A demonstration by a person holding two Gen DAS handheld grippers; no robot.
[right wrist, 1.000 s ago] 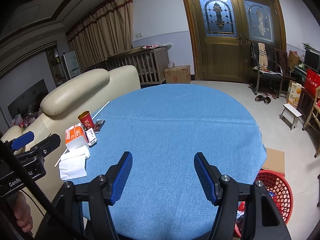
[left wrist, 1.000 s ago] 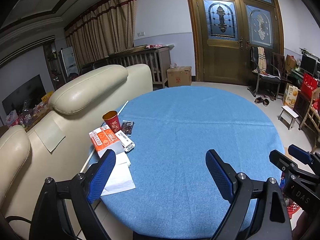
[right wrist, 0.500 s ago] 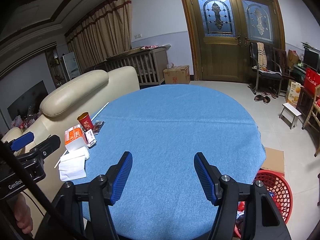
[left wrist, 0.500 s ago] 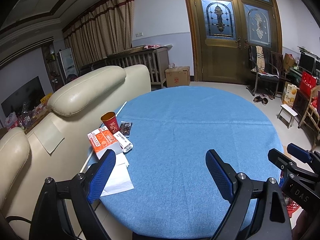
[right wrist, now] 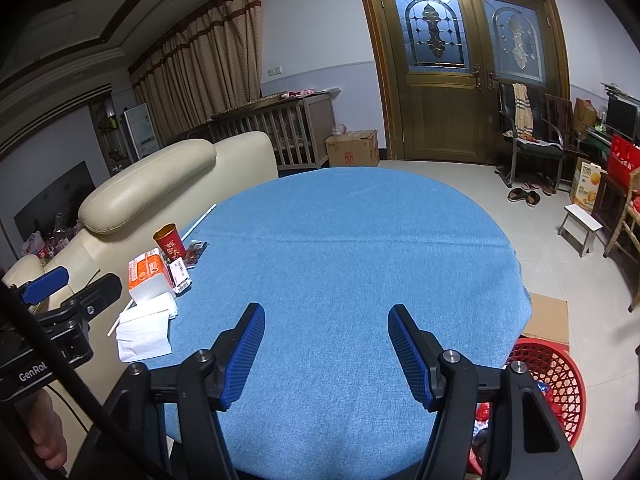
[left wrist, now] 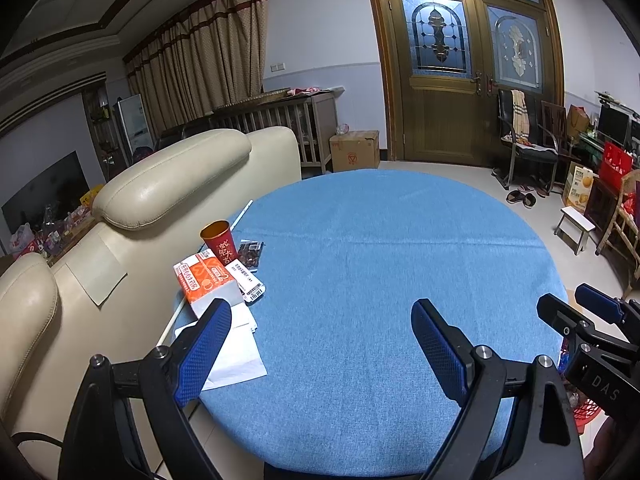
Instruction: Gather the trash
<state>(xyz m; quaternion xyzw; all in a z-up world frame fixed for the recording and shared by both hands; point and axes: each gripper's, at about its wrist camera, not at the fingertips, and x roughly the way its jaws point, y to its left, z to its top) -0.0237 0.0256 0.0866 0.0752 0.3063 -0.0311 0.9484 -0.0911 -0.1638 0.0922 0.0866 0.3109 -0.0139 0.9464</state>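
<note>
Trash lies at the left edge of the round blue table (left wrist: 380,280): a red paper cup (left wrist: 218,240), an orange and white carton (left wrist: 206,282), a small dark wrapper (left wrist: 251,251), a white barcoded slip (left wrist: 249,281), white tissues (left wrist: 236,354) and a thin white stick (left wrist: 243,213). The same pile shows in the right wrist view: cup (right wrist: 170,242), carton (right wrist: 147,276), tissues (right wrist: 144,330). My left gripper (left wrist: 320,344) hangs open over the table's near side, its left finger just in front of the tissues. My right gripper (right wrist: 324,344) is open above bare cloth, nothing between its fingers.
A red mesh basket (right wrist: 552,376) with some waste stands on the floor at the table's right, beside flat cardboard (right wrist: 548,320). A cream sofa (left wrist: 160,200) presses against the table's left. A white stool (right wrist: 580,228), chairs and boxes line the right wall.
</note>
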